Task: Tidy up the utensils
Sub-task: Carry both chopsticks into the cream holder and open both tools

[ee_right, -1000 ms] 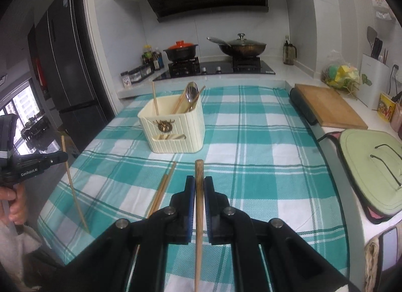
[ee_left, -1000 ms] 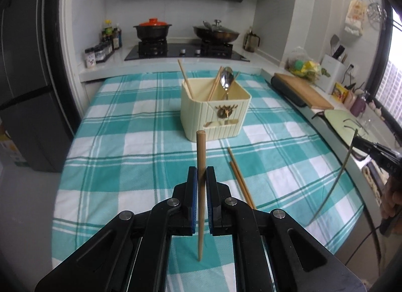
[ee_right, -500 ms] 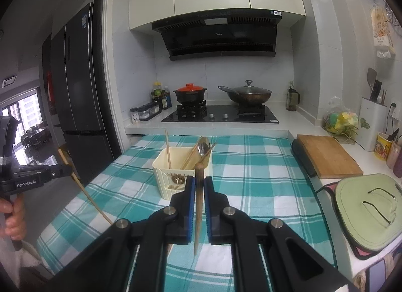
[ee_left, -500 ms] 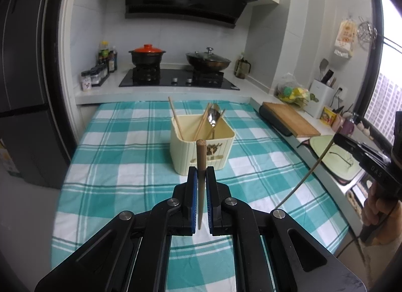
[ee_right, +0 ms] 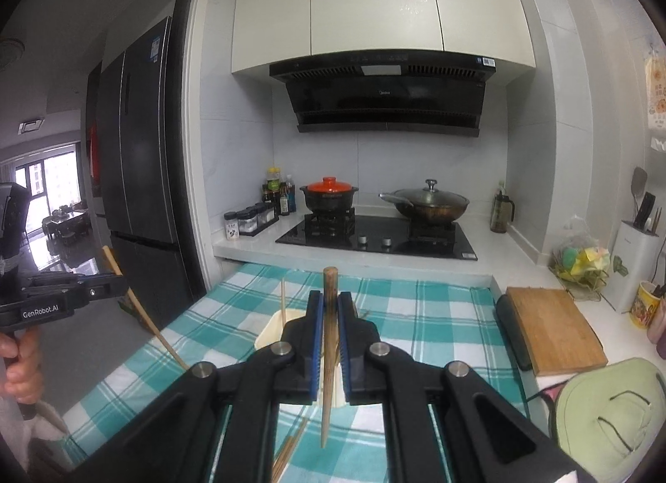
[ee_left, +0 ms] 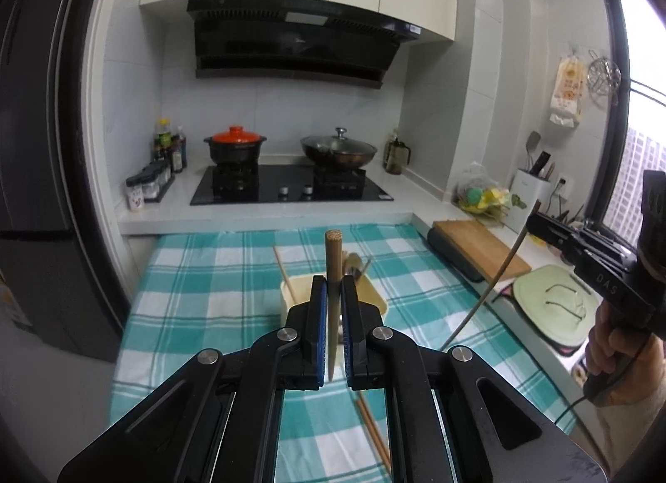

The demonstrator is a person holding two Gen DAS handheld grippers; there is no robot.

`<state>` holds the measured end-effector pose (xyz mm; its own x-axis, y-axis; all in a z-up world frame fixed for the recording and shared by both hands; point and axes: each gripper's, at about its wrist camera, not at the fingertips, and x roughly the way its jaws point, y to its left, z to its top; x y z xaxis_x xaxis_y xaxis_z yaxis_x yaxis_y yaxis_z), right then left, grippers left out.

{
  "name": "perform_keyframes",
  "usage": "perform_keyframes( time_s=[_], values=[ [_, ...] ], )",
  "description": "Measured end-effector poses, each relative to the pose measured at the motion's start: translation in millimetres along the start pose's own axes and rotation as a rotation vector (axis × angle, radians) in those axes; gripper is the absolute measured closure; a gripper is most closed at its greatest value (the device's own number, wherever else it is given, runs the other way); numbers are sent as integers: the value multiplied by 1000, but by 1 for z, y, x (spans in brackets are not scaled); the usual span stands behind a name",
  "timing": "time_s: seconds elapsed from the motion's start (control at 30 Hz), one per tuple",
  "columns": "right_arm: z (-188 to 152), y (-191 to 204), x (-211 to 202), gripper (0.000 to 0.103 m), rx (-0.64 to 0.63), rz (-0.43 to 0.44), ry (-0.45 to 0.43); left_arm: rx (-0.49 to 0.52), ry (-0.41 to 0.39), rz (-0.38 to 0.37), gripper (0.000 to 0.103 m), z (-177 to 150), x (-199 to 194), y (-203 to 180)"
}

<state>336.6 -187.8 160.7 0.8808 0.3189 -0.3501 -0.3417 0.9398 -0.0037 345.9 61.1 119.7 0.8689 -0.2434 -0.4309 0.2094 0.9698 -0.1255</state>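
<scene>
Left gripper (ee_left: 333, 300), jaws clamped on an upright wooden chopstick (ee_left: 332, 308), held above the checked cloth (ee_left: 200, 275). Right gripper (ee_right: 329, 316), likewise closed on a second chopstick (ee_right: 328, 358), its tip hanging below the jaws. Cream holder (ee_left: 297, 295) on the cloth behind both grippers, containing chopsticks and a spoon (ee_left: 354, 264). Two loose chopsticks (ee_left: 374, 433) lie on the cloth nearer the cameras.
</scene>
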Motion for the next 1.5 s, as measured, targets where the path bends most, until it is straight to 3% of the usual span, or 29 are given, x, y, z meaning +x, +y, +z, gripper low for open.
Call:
perform_keyframes(
  time_s=[0.23,0.4,0.73,0.9,1.0,1.07,1.13,1.33,1.5],
  values=[
    [43,6,45,96,-53,8,-71,-20,-52,48,98,42,49,5],
    [48,1,92,96,-35,27,-76,-38,-1,64,98,46,100,10],
    [-5,-16,219,96,67,116,214,-82,239,72,98,13,211,29],
    [-29,-24,263,96,108,136,346,-106,307,82,97,2,241,36],
    [-33,-28,274,94,135,132,366,-118,313,86,91,1,243,37],
    [-33,-31,276,89,161,130,372,-124,302,94,66,4,236,38],
    [-29,-32,271,68,187,124,356,-111,285,111,52,6,222,38],
    [-19,-34,218,67,140,116,328,30,341,141,34,-16,161,31],
    [-45,-40,147,65,29,77,387,145,450,136,28,-83,107,20]
  ],
)
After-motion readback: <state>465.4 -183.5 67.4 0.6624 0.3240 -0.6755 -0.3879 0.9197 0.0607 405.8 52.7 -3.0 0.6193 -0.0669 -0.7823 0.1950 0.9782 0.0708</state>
